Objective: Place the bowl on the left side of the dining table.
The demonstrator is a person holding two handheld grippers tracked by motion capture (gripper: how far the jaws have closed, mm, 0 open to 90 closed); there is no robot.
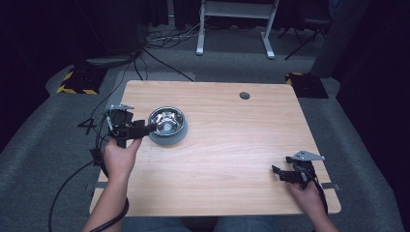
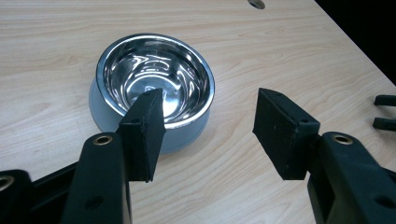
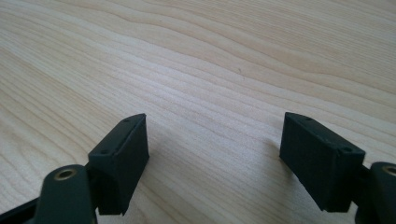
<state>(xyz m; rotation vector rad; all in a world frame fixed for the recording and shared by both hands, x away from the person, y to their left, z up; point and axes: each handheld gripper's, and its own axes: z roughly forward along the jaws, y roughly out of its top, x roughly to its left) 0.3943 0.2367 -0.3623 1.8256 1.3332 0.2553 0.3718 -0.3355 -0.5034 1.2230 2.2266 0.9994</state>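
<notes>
Pale wooden table [image 1: 227, 145] on grey carpet, steel bowl [image 1: 167, 121] (shiny) – left tool [image 2: 210, 121], right tool [image 3: 215, 154], both wide.

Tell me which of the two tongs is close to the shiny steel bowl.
The left tongs, reaching the round steel bowl on its grey base; the right tongs hover over bare wood.

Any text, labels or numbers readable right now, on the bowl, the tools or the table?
None readable.
Bowl: a faint square mark at its bottom, too blurred to read.
Left tool and right tool: no markings seen.
Table: plain wood grain, no text.
</notes>
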